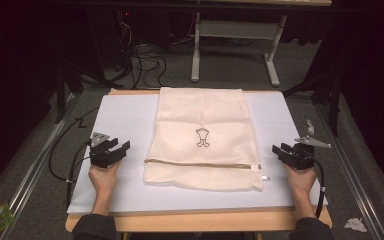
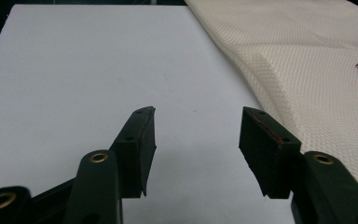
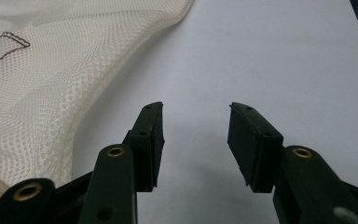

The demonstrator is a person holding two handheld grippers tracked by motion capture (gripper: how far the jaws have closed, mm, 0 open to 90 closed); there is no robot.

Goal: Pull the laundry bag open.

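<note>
Left gripper (image 1: 120,147) sits at about eight o'clock on the table, jaws spread wide with nothing between them. In the left gripper view (image 2: 198,140) there is only bare white surface in the gap, and the mesh bag (image 2: 307,79) lies just off the right-hand jaw, not touching it. Over at four o'clock, the right gripper (image 1: 281,151) mirrors it: jaws parted, empty, pointing in toward the middle. Its own view (image 3: 195,140) shows white board between the pads and the bag's weave (image 3: 51,88) off to ten o'clock.

The person's hands (image 1: 103,176) hold each tool from six o'clock, dark sleeves at the near edge. Dead centre lies the cream mesh bag (image 1: 202,120), flat, running from twelve o'clock down toward six, a small dark emblem (image 1: 203,137) on its face and a zipper (image 1: 202,164) across its near end. It rests on a white board (image 1: 125,110) over a wooden table (image 1: 205,221).
</note>
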